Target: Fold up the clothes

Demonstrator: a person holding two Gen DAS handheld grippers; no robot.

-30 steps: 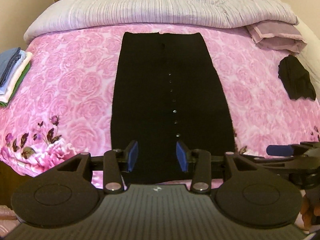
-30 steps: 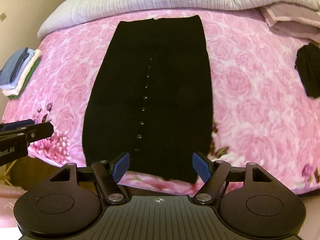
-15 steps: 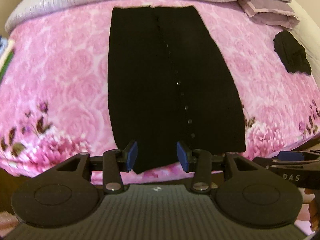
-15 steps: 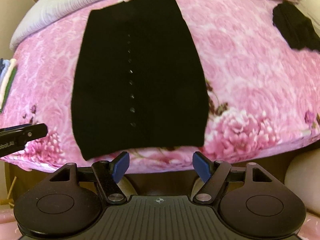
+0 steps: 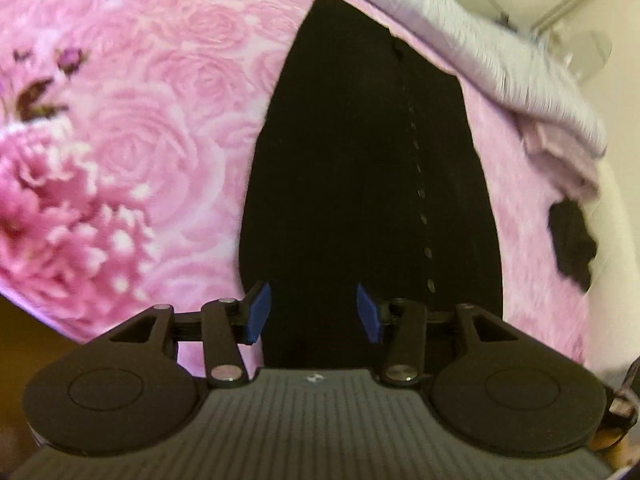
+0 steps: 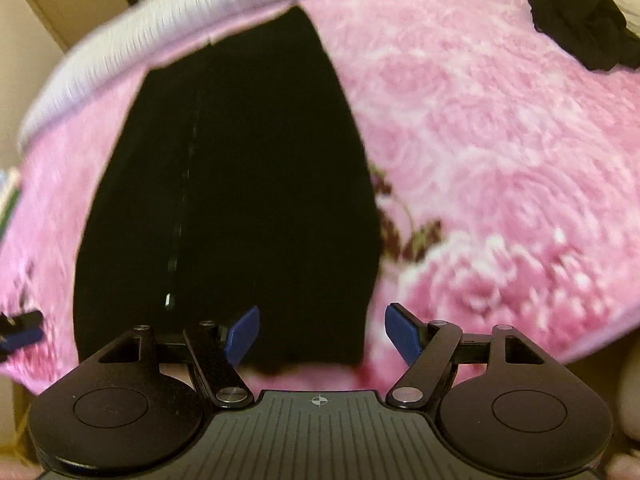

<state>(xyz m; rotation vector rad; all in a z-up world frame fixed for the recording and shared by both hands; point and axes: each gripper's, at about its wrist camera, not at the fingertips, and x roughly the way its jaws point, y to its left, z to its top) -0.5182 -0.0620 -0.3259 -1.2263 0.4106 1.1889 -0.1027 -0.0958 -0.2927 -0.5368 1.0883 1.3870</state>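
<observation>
Black skirt (image 5: 360, 184) flat on pink bedspread (image 5: 132, 128)

A: Surface?
B: Bed (image 6: 500, 128), pink rose cover.
A: On it?
B: Black skirt (image 6: 248, 184) flat, centre. Crumpled black cloth (image 6: 580, 36) well apart at one side. Grey quilt (image 5: 500, 56) along far end.

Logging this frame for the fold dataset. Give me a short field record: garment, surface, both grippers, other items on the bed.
garment: black buttoned skirt, spread flat, button row running lengthwise
surface: pink rose-print blanket on a bed
left gripper: open, over the skirt's near hem, holding nothing
right gripper: open, at the hem's near right corner, holding nothing
other items: crumpled black garment apart on the right; grey striped quilt along the far edge
</observation>
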